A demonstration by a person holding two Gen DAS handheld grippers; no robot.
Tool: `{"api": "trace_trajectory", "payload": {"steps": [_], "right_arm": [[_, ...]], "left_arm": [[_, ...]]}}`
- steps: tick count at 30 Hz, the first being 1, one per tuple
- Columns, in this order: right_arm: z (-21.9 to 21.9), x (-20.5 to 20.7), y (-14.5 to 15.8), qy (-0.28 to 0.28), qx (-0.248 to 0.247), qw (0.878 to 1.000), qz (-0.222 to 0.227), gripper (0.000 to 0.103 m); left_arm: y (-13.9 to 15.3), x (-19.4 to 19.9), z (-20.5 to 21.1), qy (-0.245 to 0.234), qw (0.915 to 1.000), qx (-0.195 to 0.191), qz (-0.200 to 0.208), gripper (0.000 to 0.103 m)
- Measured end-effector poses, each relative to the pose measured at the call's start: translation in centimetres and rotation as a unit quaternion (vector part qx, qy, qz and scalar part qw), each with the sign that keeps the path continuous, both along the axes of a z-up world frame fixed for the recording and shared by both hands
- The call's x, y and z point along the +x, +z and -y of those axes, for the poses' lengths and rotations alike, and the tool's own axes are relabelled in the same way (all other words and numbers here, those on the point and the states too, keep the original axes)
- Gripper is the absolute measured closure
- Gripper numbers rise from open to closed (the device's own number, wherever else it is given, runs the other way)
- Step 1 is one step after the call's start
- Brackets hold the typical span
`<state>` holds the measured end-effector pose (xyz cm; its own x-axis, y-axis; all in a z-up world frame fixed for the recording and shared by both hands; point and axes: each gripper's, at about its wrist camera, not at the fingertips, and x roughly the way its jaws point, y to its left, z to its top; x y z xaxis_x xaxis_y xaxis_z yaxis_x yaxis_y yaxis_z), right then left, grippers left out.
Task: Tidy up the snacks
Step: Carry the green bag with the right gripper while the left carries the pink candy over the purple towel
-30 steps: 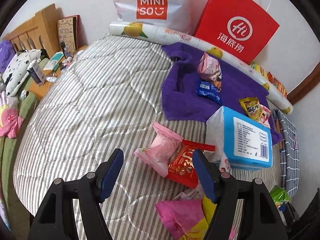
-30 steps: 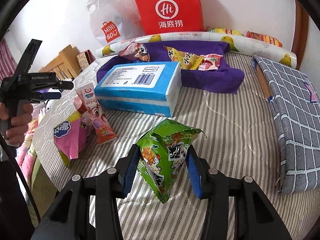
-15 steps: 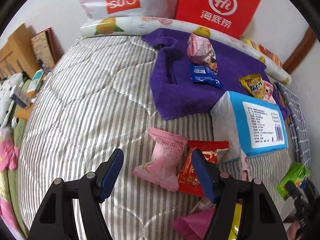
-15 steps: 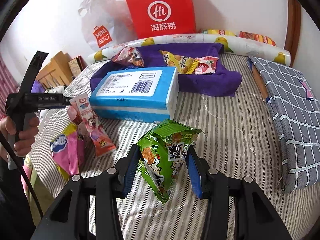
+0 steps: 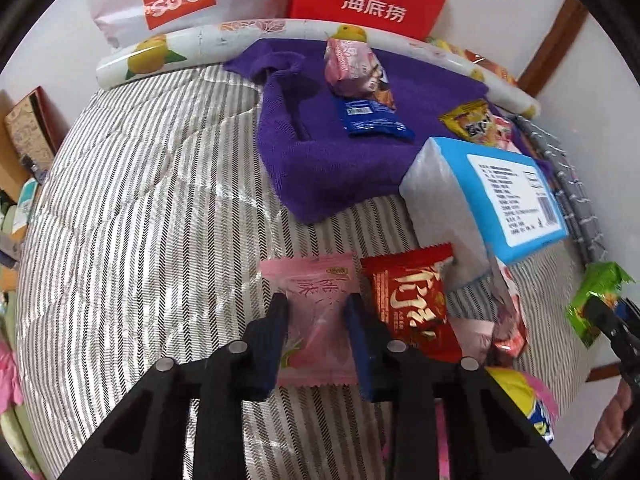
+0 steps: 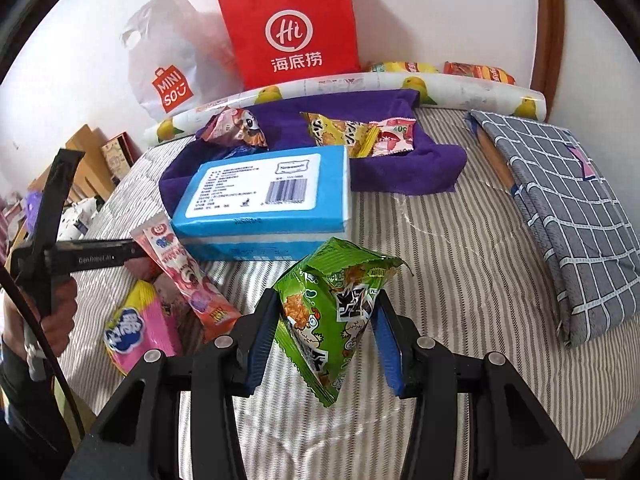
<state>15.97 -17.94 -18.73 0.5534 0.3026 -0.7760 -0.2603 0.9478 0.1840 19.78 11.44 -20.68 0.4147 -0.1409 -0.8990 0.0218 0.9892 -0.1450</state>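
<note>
My left gripper (image 5: pixel 316 308) is down on the striped bed, its jaws closed against both sides of a pink snack packet (image 5: pixel 316 312). A red snack packet (image 5: pixel 412 300) lies just right of it. My right gripper (image 6: pixel 326 316) is shut on a green snack bag (image 6: pixel 328 316) and holds it above the bed; the bag also shows in the left wrist view (image 5: pixel 596 300). A purple towel (image 5: pixel 332 156) at the back holds several snacks, among them a pink bag (image 5: pixel 352 68), a blue packet (image 5: pixel 368 120) and a yellow packet (image 6: pixel 340 132).
A blue tissue pack (image 6: pixel 268 196) lies in front of the towel. A pink-yellow bag (image 6: pixel 136 332) and a long pink packet (image 6: pixel 188 280) lie at the left. A grey checked cloth (image 6: pixel 560 200) is at the right. A red paper bag (image 6: pixel 292 28), a white plastic bag (image 6: pixel 168 64) and a fruit-print roll (image 6: pixel 440 88) line the wall.
My left gripper has moved forward and down over the pink packet and its jaws have closed from wide open onto it. My right gripper still holds the green bag, almost still.
</note>
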Motion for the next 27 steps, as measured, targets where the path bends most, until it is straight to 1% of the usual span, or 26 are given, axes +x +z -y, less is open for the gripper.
{"api": "trace_trajectory", "payload": {"steps": [2, 5, 9, 18, 27], "right_arm": [[-0.5, -0.1, 0.3, -0.006, -0.005, 1.000, 0.003, 0.057], [-1.2, -0.3, 0.9, -0.015, -0.009, 1.000, 0.010, 0.057], [-1.9, -0.7, 1.9, -0.029, -0.009, 0.999, 0.021, 0.057], [-2.0, -3.0, 4.1, -0.058, -0.003, 0.997, 0.042, 0.057], [-1.0, -4.8, 6.4, -0.075, 0.005, 0.996, 0.057, 0.057]], "left_arm": [[0.0, -0.3, -0.3, -0.001, 1.0000, 0.002, 0.003, 0.075], [0.0, -0.7, -1.0, -0.008, 0.9999, -0.015, 0.002, 0.075], [0.5, -1.1, -1.7, -0.012, 0.9996, -0.026, 0.006, 0.075], [3.1, -3.2, -1.9, -0.019, 0.9986, -0.042, 0.027, 0.075], [6.4, -4.9, -0.4, -0.028, 0.9965, -0.051, 0.060, 0.075]]}}
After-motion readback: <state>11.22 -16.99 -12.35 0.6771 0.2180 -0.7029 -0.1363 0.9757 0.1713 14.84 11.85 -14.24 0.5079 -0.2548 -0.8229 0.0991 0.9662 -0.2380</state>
